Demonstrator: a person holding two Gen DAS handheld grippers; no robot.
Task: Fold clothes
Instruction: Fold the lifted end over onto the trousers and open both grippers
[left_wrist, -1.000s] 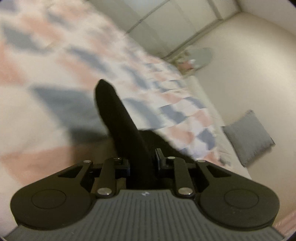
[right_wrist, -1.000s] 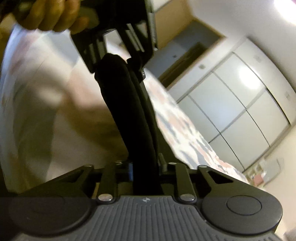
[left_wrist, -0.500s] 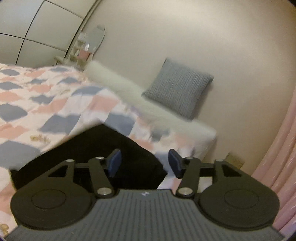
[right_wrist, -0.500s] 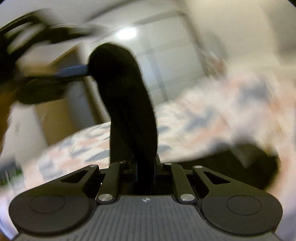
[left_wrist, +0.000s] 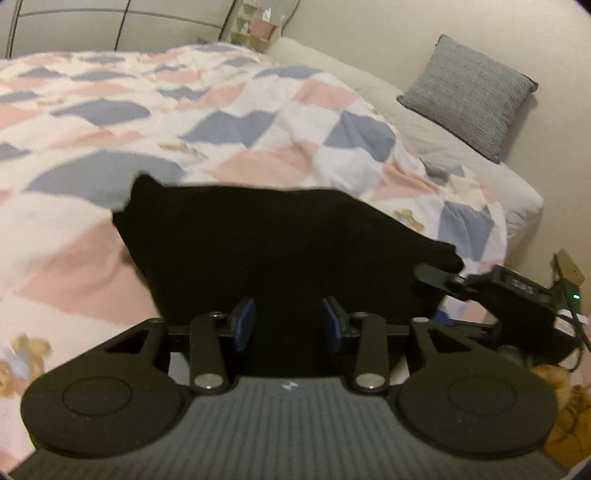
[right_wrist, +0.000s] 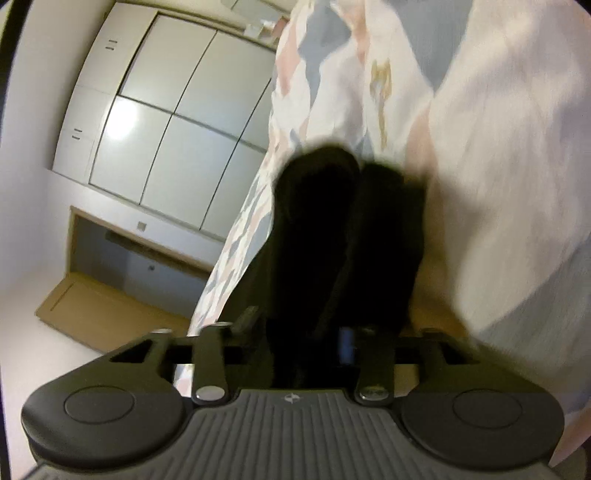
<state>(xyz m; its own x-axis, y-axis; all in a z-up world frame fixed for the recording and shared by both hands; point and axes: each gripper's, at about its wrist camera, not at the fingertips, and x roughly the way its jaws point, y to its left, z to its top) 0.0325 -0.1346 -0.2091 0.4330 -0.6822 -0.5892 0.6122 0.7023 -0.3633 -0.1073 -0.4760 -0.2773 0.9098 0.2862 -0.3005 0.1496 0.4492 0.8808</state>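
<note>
So the black garment (left_wrist: 280, 243) is now lying pretty much flat on the patchwork duvet (left_wrist: 229, 122), filling the middle of the left wrist view with its far edge running almost straight across, which looks like a fold that's just been laid down. A second ago both views showed it bunched into a dark rope rising up from between pinched jaws, so that's the big change: it went from hanging and gripped to spread on the bed. The left gripper (left_wrist: 288, 325) has its blue pads apart at a narrowish gap and the jaws are closing a bit, with dark cloth sitting between them but the pads not pressing on it. The right gripper (right_wrist: 299, 332) is opening, and two dark rolls of the garment (right_wrist: 343, 229) sit between its fingers; the view's too blurry to say for sure whether the pads are touching. It also shows up at the right edge of the left wrist view, just beside the garment's near corner. Grey cushion (left_wrist: 469, 96) at the upper right against the wall. Probably one fold done, next would be a re-grip for another.
</note>
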